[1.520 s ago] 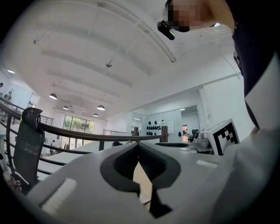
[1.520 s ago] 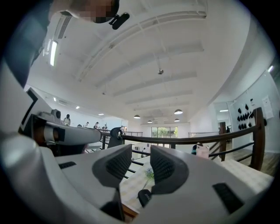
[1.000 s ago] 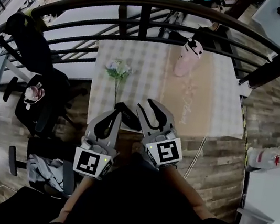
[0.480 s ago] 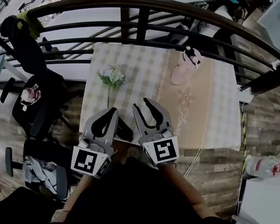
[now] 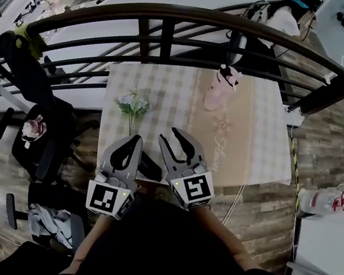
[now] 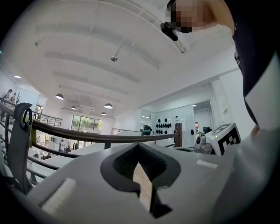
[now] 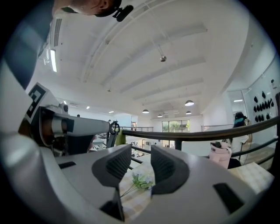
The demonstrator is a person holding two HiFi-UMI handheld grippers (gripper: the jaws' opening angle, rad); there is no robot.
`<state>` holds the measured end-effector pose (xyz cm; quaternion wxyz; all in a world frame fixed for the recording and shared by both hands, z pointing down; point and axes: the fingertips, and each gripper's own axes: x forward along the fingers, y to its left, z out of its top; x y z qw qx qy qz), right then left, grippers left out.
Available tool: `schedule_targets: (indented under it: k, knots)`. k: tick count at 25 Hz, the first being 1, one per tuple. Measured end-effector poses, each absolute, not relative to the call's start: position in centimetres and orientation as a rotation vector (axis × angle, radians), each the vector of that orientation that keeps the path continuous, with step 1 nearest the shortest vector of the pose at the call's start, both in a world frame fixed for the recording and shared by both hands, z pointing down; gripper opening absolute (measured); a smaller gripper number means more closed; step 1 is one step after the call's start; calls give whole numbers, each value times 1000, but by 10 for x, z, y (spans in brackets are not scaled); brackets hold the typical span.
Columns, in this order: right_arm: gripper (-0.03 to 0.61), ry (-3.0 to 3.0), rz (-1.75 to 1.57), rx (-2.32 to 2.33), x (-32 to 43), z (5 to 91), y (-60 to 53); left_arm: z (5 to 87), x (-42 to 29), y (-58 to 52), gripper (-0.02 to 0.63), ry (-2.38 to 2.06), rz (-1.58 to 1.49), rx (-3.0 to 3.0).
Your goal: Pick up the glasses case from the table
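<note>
Beige checked cloth covers the table [image 5: 166, 93]. At its seven o'clock edge the left gripper [image 5: 135, 140] is held closed and empty, the right gripper [image 5: 169, 136] slightly parted on nothing. Between them the dark glasses case [image 5: 150, 166] is seen, judged light, rigid and slick, best pinched across mid-length.

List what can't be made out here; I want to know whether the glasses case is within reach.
Glasses case: head view, the left gripper covers most of it; only a dark end shows, shape unclear.
Both gripper views: no case; their own bodies block what lies below.
Pink item by the railing: head view, too small to identify.
</note>
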<state>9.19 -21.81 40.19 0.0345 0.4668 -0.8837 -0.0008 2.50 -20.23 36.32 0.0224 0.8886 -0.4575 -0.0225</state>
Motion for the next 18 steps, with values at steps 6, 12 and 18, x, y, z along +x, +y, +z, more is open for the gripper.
schedule_targets:
  k: [6, 12, 18]
  knots:
    - [107, -2689, -31, 1455, 83, 393, -230, 360, 15, -219, 12, -1390, -56, 2780]
    - [110, -2648, 18, 1459, 79, 415, -249, 375, 0, -239, 12, -1403, -4, 2753]
    - [123, -2610, 88, 1396, 71, 455, -257, 405, -9, -251, 12, -1386, 74, 2724]
